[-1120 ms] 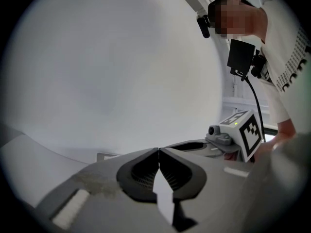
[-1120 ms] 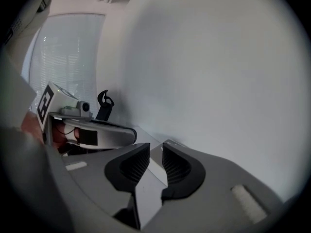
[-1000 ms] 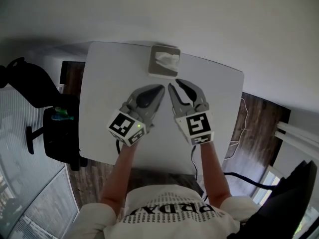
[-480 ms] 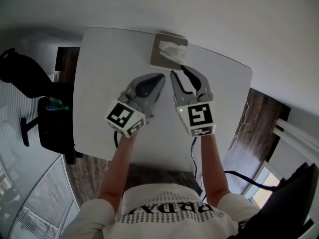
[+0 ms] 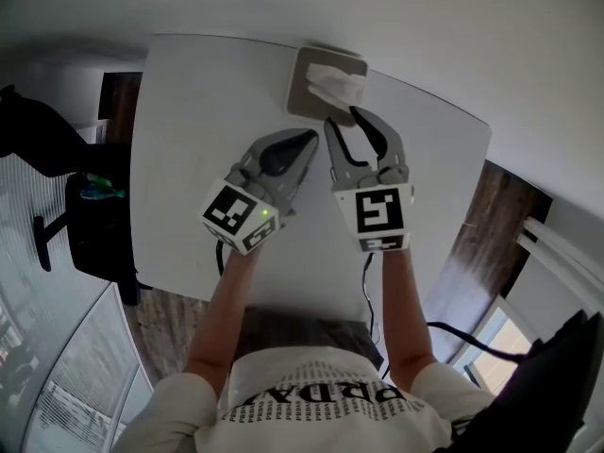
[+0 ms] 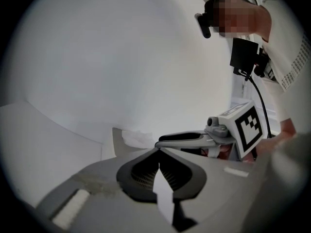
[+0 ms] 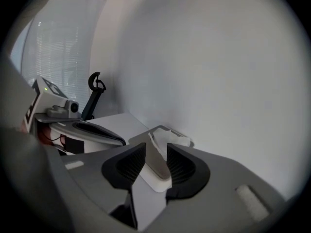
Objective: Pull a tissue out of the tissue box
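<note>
Standing against the pale wall, the white table carries little: the tissue box sits at its far edge, close to the wall. A black office chair stands off the table's left side on the dark wooden floor, and a black cable trails down by the person's right.

Both grippers rest low over the table, side by side, in front of the box. The left gripper has its jaws pressed together with nothing in them, its tip just short of the box's near side. The right gripper has just been spreading its jaws; they stand wide apart at the box's near edge, and nothing is pinched between them. Along those jaws the tissue shows through the gap, beyond the tips.

The box is flat and grey with a lighter base. A crumpled white tissue sticks up from its top opening, leaning toward the wall side.
</note>
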The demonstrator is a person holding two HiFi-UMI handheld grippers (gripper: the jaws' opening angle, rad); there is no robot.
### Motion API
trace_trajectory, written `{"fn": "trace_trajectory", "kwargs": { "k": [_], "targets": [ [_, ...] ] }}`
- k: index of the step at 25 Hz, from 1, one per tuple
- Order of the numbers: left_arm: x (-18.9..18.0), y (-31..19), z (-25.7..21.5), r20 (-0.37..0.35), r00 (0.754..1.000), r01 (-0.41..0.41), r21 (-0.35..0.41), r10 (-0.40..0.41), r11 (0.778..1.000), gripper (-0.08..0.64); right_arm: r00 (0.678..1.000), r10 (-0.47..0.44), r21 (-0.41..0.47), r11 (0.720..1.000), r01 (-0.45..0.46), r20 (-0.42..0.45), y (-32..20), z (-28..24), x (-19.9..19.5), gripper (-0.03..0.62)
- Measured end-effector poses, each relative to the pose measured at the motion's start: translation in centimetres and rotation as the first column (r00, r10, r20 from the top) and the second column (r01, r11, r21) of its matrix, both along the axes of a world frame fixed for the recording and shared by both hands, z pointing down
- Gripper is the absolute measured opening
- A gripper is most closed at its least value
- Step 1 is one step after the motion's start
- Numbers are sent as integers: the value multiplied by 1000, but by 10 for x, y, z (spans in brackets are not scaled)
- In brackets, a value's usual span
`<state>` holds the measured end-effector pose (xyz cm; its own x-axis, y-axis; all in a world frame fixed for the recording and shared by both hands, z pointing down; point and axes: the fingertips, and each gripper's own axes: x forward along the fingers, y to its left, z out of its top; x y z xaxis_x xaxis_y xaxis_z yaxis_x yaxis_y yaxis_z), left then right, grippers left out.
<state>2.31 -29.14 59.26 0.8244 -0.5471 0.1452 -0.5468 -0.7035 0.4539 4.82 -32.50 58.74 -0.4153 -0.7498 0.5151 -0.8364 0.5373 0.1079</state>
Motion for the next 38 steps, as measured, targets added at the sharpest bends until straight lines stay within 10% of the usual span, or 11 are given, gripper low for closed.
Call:
{"fn": "trace_trajectory", "kwargs": {
  "k": [19,27,38],
  "targets": [
    [-6,-6,16,-28,999,21,-32,-22,999,-8,997,60,-67,996,-57,48,-17,22,0,143],
    [-3,-3,16,-35,999,17,-43,-18,999,-8,997,56,-150,988,-48,49,-12,29,-10,9],
    [-2,-5,18,-31,999,10,-47,-12,999,-8,993,67,-159,986,-50,99,-8,16,-2,8]
  ]
}}
